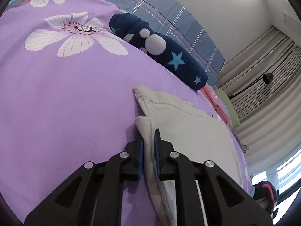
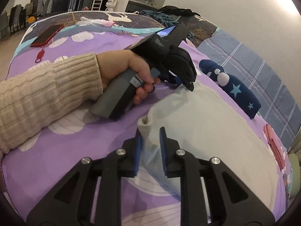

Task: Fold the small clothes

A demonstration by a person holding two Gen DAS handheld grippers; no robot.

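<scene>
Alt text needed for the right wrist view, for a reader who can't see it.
The right gripper straddles a corner of a cream garment on a purple floral bedsheet, while the left gripper, hand-held, pinches its far corner. A navy star-patterned garment lies beyond, a red phone behind.

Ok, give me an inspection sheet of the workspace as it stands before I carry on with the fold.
Surface: purple floral bedsheet, bare in front of the left tongs.
Job's things: cream garment lying partly folded; dark blue star-print garment rolled up beyond it; pink folded item at the far edge.
Clutter: red phone with a red strap, near the far corner.
Grippers: left tongs shut on the cream garment's edge; right tongs astride a raised fold, blue pads apart from each other.
Cables: nothing seen.
Surroundings: blue plaid quilt, curtains, black lamp.
</scene>
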